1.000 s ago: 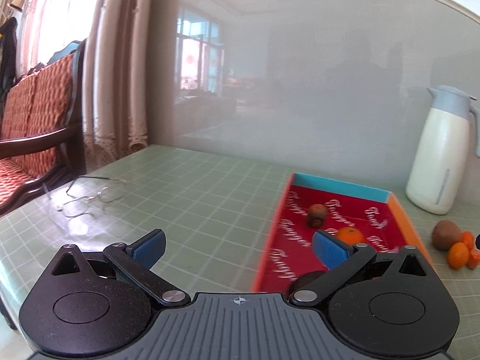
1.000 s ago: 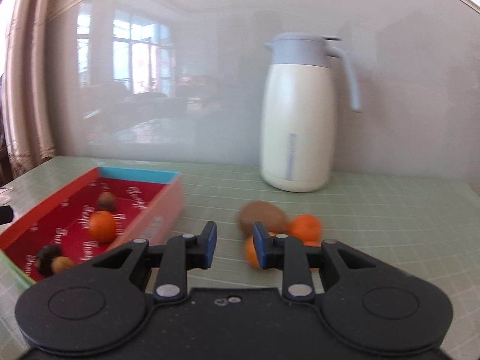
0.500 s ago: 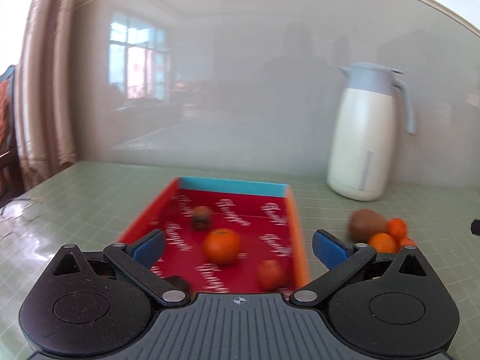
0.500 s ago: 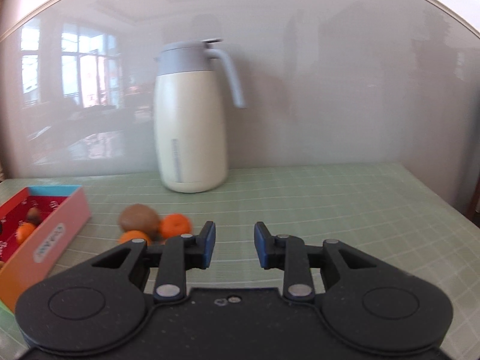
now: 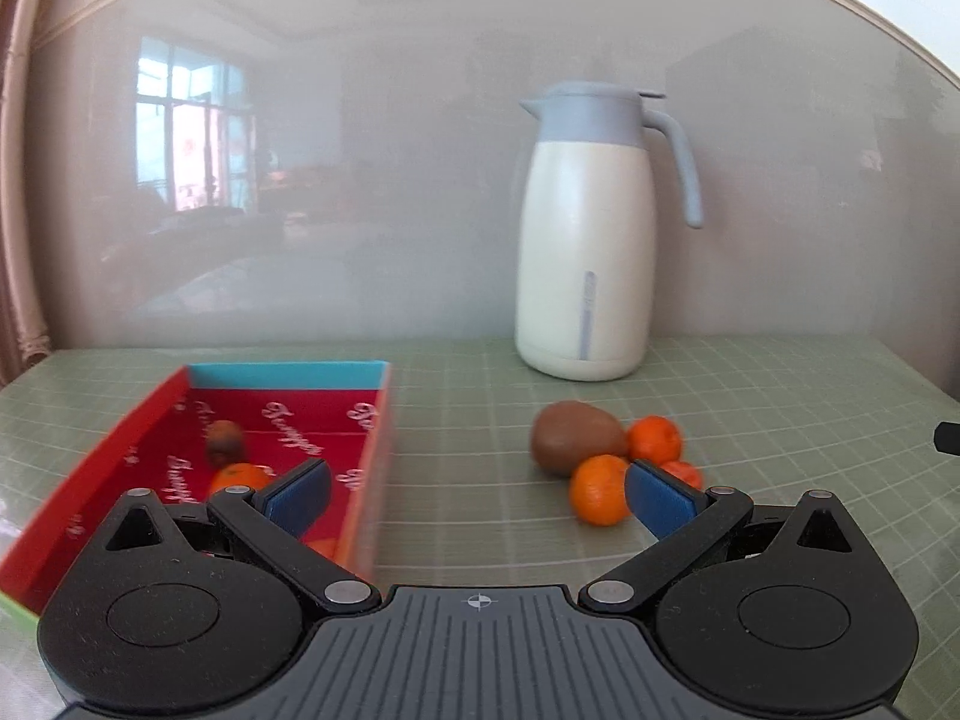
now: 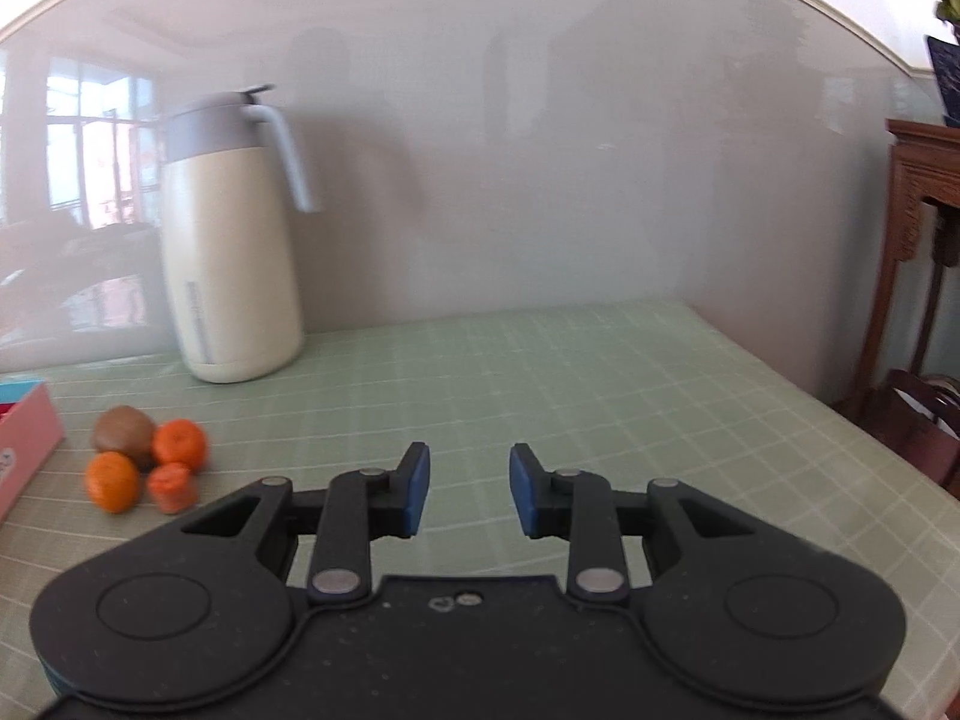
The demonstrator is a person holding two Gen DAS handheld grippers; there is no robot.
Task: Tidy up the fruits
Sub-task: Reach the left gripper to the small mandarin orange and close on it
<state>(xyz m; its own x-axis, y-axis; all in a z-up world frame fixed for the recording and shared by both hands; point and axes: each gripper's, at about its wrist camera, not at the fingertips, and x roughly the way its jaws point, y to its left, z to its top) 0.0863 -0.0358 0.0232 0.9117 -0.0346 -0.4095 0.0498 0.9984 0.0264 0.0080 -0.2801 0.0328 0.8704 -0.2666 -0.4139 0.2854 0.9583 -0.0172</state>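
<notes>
A red box [image 5: 141, 450] with a blue far wall sits at the left and holds an orange [image 5: 240, 476] and a small brown fruit [image 5: 224, 441]. To its right on the green table lie a brown kiwi [image 5: 573, 445], two oranges [image 5: 599, 489] [image 5: 655, 439] and a small red-orange fruit [image 5: 684, 473]. My left gripper [image 5: 477, 495] is open wide and empty, above the table between box and pile. My right gripper [image 6: 469, 491] is open and empty over bare table; the pile shows at its left, with the kiwi [image 6: 123, 429] and orange [image 6: 111, 481].
A white jug with a grey lid [image 5: 591, 234] stands at the back against the glossy wall; it also shows in the right wrist view [image 6: 231, 246]. Dark wooden furniture [image 6: 918, 276] stands past the table's right edge.
Both views have swung right. The left gripper moved from over the box toward the loose pile. The right gripper moved away from the pile over bare table. Both stayed empty.
</notes>
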